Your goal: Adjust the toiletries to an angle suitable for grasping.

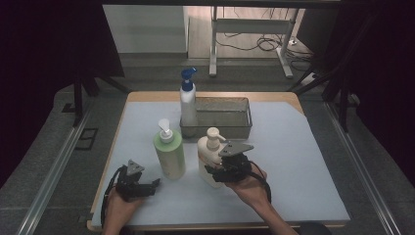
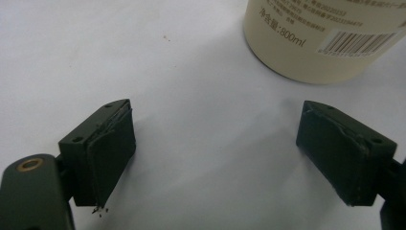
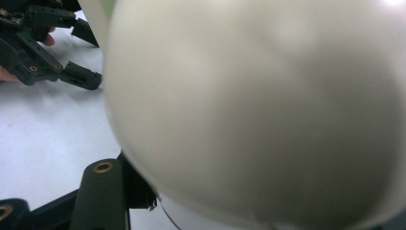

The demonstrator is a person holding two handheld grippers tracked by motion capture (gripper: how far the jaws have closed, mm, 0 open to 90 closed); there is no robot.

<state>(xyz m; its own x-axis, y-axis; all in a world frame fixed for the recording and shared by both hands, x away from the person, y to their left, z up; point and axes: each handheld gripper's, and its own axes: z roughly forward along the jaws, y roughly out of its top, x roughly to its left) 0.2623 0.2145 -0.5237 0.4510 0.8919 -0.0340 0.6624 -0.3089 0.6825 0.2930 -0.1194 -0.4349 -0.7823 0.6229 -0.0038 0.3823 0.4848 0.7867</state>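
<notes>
The cream bottle stood near the middle of the pale mat, its pump head upright, just in front of the metal tray. The right gripper was set against its lower body from the person's side, and the bottle sat between the jaws. In the right gripper view the cream bottle loomed blurred and very close, with one black jaw tucked against its underside at lower left; the jaws looked clamped on it, though the far pad was hidden.

Just to its left stood the green bottle, upright with a white pump, apart from the cream one by a narrow gap. Behind both, at the tray's left end, rose the white bottle with a blue pump.

The left gripper rested low on the mat near the front left corner, held in the left hand. In its own view the left gripper had its jaws spread wide with bare mat between them, and the cream bottle's base stood beyond, labelled with a barcode.
</notes>
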